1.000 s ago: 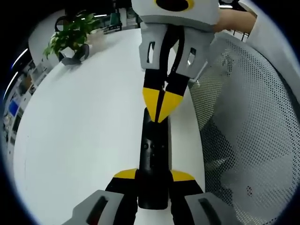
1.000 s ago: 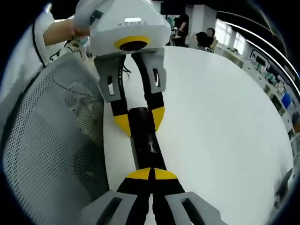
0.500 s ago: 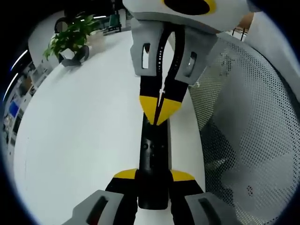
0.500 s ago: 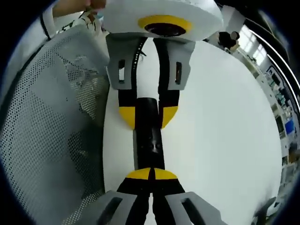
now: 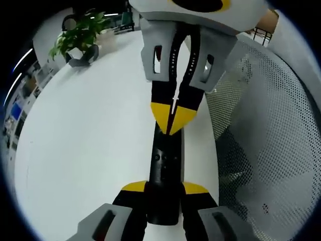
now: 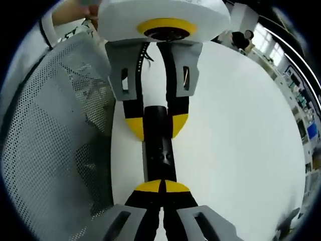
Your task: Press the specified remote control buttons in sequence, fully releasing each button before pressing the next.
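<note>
Remote control (image 5: pixel 163 170), a slim black bar, lies on the white table (image 5: pixel 85 135) just beside the mesh chair back (image 5: pixel 266 130), its near end clamped between the jaws of the left gripper (image 5: pixel 164 188), whose grip has not shifted over the last second. Against the remote, the right gripper (image 6: pixel 161 186), its yellow tips pinched together on nothing, has edged a little back toward the far end from half a second ago while resting on the remote's upper face. That small shift reads as a press easing or being re-aimed; which button lies beneath I cannot tell.
</note>
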Available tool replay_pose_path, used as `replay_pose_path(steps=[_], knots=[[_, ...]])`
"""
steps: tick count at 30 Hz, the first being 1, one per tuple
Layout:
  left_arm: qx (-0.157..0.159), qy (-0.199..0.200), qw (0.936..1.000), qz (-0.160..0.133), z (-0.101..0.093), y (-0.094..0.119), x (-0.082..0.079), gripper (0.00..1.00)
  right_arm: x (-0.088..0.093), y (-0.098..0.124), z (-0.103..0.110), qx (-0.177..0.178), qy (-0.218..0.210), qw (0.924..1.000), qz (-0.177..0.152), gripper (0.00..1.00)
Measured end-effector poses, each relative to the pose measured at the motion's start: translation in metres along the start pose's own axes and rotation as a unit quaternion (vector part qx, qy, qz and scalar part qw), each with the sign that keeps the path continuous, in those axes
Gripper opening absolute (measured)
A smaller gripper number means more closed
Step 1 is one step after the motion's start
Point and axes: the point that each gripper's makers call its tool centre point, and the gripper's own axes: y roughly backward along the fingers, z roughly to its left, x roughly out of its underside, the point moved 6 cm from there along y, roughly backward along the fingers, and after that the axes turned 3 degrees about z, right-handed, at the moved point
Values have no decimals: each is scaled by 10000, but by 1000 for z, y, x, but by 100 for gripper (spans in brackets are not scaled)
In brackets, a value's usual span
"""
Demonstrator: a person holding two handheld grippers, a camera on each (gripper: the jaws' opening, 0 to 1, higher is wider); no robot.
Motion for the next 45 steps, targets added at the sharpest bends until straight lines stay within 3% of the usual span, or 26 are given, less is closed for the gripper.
replay_pose_path(steps=[5, 8, 11, 16, 23, 24, 28, 35, 40, 45], knots=[[-32, 78, 9999, -55, 0, 0, 0, 25, 3, 1, 0, 122, -322, 9990, -276, 0], [-32, 96, 9999, -76, 1, 0, 0, 25, 4, 2, 0, 86, -1003, 9932, -578, 0], [-35, 96, 9999, -75, 1, 0, 0, 25, 3, 1, -1, 45, -1095, 9909, -782, 0], [-51, 93, 9999, -114, 1, 0, 1, 25, 4, 1, -1, 95, -904, 9938, -636, 0], [-37, 103, 9998, -172, 1, 0, 2, 25, -6, -2, 1, -38, -623, 9957, -677, 0], [-35, 104, 9998, -174, 1, 0, 2, 25, -5, -4, 1, -38, -460, 9978, -468, 0], [-39, 112, 9997, -202, 0, 0, 2, 25, -7, -4, 2, 19, -60, 9996, -273, 0], [-29, 37, 9987, -503, 0, 0, 7, 24, -12, -6, -1, -52, -122, 9999, 1, 0], [-6, 20, 9984, -572, 1, -1, 7, 24, -7, -4, -2, -133, -542, 9979, -337, 0], [4, 63, 9982, -600, 1, -1, 7, 24, -4, -3, -1, -142, -433, 9974, -564, 0]])
